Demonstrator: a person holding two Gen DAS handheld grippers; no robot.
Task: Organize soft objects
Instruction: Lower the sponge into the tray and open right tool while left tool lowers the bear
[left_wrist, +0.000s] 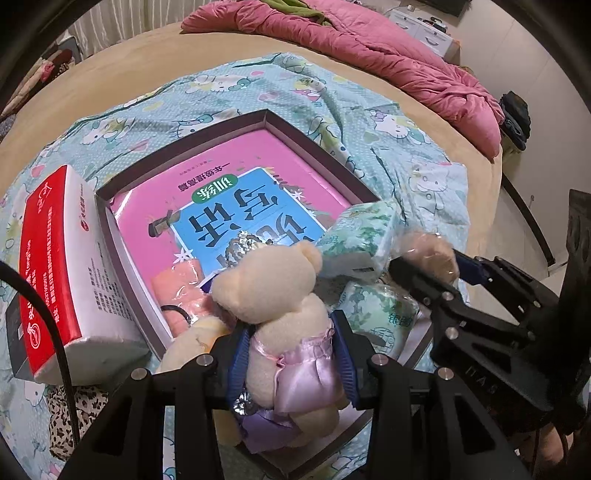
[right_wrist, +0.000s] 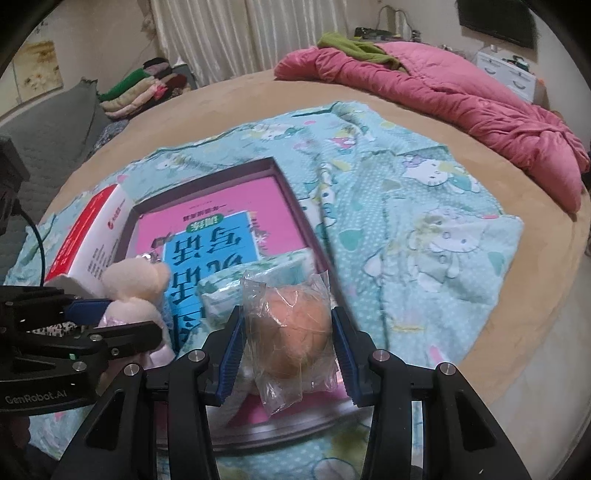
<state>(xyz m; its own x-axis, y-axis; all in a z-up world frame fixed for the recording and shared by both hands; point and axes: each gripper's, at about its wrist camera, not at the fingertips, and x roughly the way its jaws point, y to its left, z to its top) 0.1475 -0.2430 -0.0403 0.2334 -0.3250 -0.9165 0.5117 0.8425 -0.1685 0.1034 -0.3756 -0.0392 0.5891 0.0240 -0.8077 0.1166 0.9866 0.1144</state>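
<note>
Left gripper (left_wrist: 291, 354): matte black angular linkage arms, round silver screw heads at the joints, ribbed blue pads (left_wrist: 236, 363) lining both fingers. Thin black cable (left_wrist: 55, 325) loops past its left side. Right gripper (right_wrist: 288, 354): same black frame, silver screws, blue ribbed pads (right_wrist: 229, 360). In the right wrist view the left unit's side shows white "GenRobot.AI" lettering (right_wrist: 37, 399) and a small green light.

The teddy bear (left_wrist: 291, 325) hides the lower part of the pink book (left_wrist: 236, 188) and the shallow box's (left_wrist: 314, 140) near edge. The book's small print is unreadable. In the right wrist view, the box's right wall (right_wrist: 317, 236) is smeared, and the wrapped bun (right_wrist: 299, 332) covers the box's near corner.
</note>
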